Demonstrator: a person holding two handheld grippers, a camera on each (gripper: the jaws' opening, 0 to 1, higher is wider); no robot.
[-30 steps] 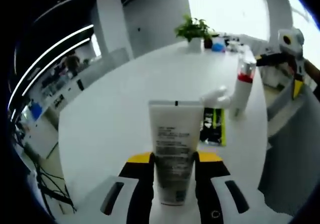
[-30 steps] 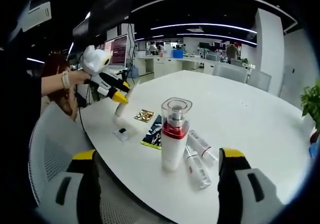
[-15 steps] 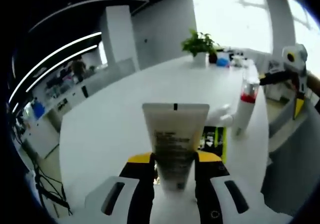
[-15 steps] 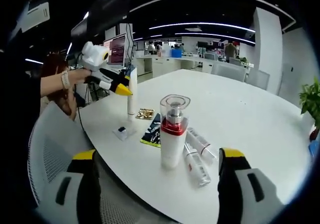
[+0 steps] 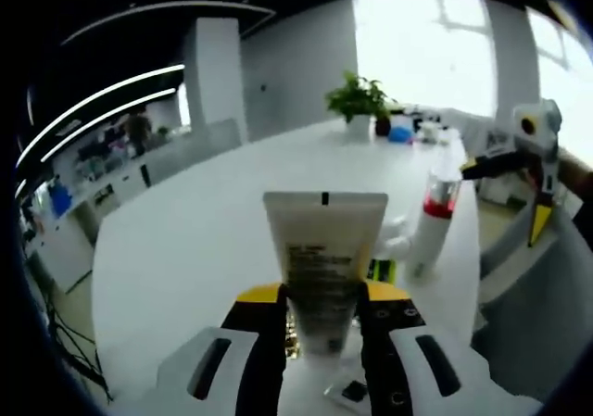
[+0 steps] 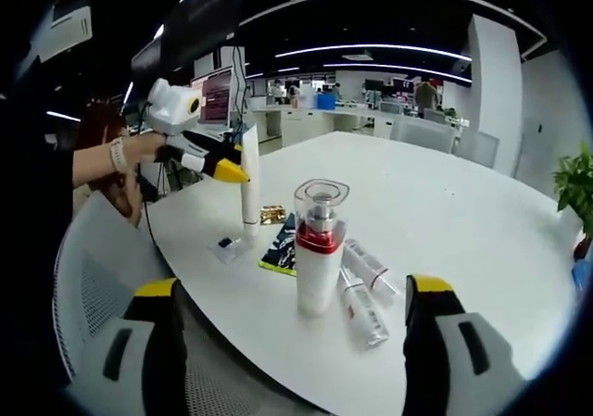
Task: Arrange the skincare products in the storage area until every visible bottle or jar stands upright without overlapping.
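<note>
My left gripper (image 5: 322,297) is shut on a white tube (image 5: 323,260), which points away between its yellow-tipped jaws. In the right gripper view that left gripper (image 6: 225,170) holds the white tube (image 6: 249,182) upright, its lower end at the table (image 6: 445,212). A white pump bottle (image 6: 318,249) with a red band and clear cap stands upright in the middle; the same pump bottle (image 5: 429,220) is right of the tube. Two small tubes (image 6: 364,284) lie flat beside it. My right gripper (image 6: 295,288) is open, short of the table edge; the right gripper (image 5: 532,166) is past the bottle.
A dark sachet (image 6: 280,245), a gold square packet (image 6: 271,214) and a small white piece (image 6: 225,245) lie near the held tube. A person's hand (image 6: 130,150) holds the left gripper. A mesh chair (image 6: 88,286) stands by the near edge. A potted plant (image 5: 357,96) sits far across.
The left gripper has swung the white tube from low and tilted to upright and carried it a little closer to the pump bottle. The right gripper stays open and still.
</note>
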